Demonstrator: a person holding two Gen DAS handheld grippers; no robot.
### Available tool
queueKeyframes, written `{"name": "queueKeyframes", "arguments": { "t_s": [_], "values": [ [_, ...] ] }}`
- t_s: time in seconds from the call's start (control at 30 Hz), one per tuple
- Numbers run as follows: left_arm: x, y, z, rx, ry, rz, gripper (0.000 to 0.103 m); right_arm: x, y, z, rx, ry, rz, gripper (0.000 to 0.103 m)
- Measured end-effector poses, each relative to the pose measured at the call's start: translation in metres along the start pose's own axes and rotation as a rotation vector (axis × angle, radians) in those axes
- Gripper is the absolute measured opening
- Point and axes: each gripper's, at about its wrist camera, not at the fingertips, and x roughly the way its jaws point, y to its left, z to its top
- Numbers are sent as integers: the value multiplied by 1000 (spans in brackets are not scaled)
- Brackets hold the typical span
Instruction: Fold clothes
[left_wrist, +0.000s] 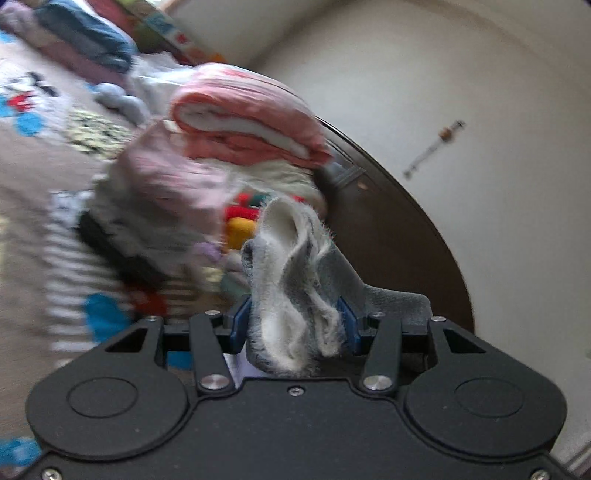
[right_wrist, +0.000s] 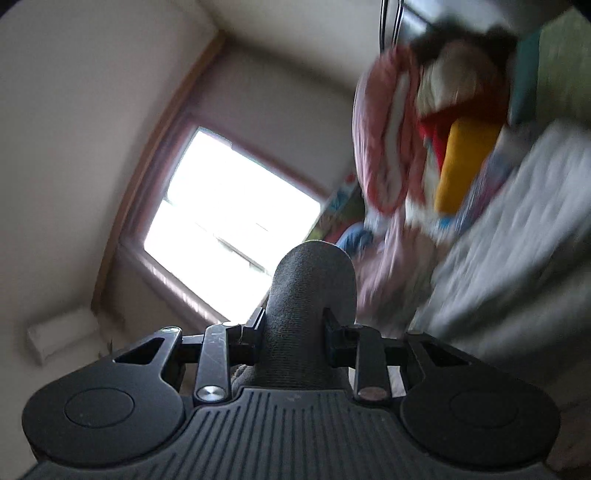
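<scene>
While both views were smeared by motion, the grey garment (left_wrist: 295, 288) sat clamped in the left gripper (left_wrist: 293, 326), fleecy lining bunched upward between its fingers. The right gripper (right_wrist: 293, 332) was closed on a rolled grey fold (right_wrist: 310, 295) that stood up along its fingers. Whether it was the same garment could not be told. The clothes pile (left_wrist: 207, 158) lay beyond the garment, on the bed (left_wrist: 33, 177).
</scene>
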Motion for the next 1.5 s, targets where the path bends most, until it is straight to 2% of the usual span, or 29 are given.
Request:
{"name": "queueKeyframes", "arguments": {
  "t_s": [0.17,0.3,0.37,0.43,0.47,0.5,0.53,0.57,0.63,0.73,0.77,0.83,0.93,1.07,1.13,1.17,1.3,1.33,1.43,1.5],
  "values": [
    [47,-30,8,-5,28,-74,46,-28,-9,51,-14,-111,-15,32],
    [80,-30,4,-42,50,-99,44,-43,-26,83,-4,-185,-28,32],
    [101,-14,-9,-85,90,-55,44,-46,-41,93,3,-202,-49,33],
    [135,4,-38,7,182,139,44,-45,-73,100,48,-190,-92,33],
    [146,18,-52,14,207,186,51,-43,-94,100,83,-177,-134,34],
    [154,32,-66,9,225,219,58,-36,-121,94,104,-153,-225,35],
    [154,44,-70,-66,225,182,71,-28,-145,85,130,-106,-316,34],
    [151,46,-69,-95,216,155,72,-21,-173,75,172,-58,-366,31],
    [147,44,-67,-98,201,131,72,-27,-200,63,231,-119,-321,31],
    [140,39,-61,-76,189,125,72,-23,-187,70,146,-135,-323,33],
    [136,39,-59,-79,176,118,72,-20,-183,73,123,-129,-334,37],
    [126,35,-56,-63,143,109,73,-19,-179,78,133,-155,-326,41],
    [105,29,-53,-38,114,92,74,-23,-163,85,89,-187,-340,53],
    [83,24,-57,-1,97,103,79,-45,-125,89,-1,-222,-349,56],
    [74,18,-61,37,99,148,85,-57,-108,90,-30,-234,-348,58],
    [72,16,-63,56,103,175,90,-58,-102,85,-39,-221,-354,62],
    [63,2,-75,164,155,249,100,-63,-77,68,-74,-168,-378,75],
    [61,-4,-79,205,161,266,103,-64,-71,63,-83,-155,-385,81],
    [52,-21,-94,331,185,305,103,-66,-56,44,-113,-102,-436,99],
    [46,-32,-103,388,177,345,103,-66,-47,33,-130,-65,-468,103]
  ]
}}
